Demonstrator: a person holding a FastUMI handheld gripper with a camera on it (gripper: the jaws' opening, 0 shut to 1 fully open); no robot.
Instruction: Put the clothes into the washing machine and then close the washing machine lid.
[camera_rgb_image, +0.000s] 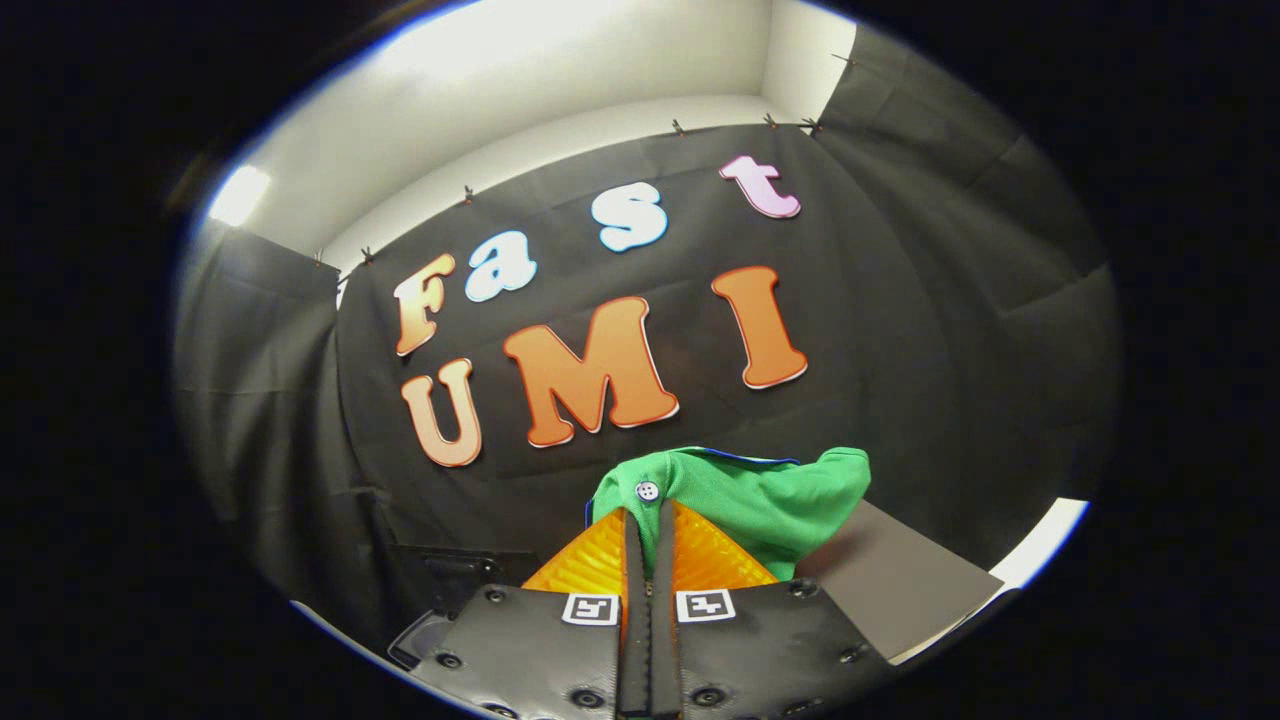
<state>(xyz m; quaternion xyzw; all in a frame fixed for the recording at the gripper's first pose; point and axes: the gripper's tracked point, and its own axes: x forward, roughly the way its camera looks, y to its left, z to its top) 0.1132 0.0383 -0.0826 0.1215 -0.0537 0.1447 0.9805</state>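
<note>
- Gripper view: the gripper (648, 525) points up and out toward the black cloth wall of the booth, with the jaws drawn almost fully together and only a thin slit left between them.
- Gripper view: a green garment (745, 495) with a small white button (647, 491) is pinched in that slit; both fingers (590, 560) press on a fold of it right at their tips, so I judge it firmly held.
- Gripper view: from the jaws, the bulk of the garment bunches just beyond the tips and spills off to one side, toward a flat grey panel (900, 580). It is lifted clear, touching nothing else I can make out.
- Gripper view: low beside the jaws, on the side away from the grey panel, sits a dark object (450, 580); I cannot tell what it is, nor whether the grey panel is the washing machine lid.
- Judgement: the carry is under way. The drum opening must lie somewhere below the jaws, so the next move calls for tipping downward before letting go.
</note>
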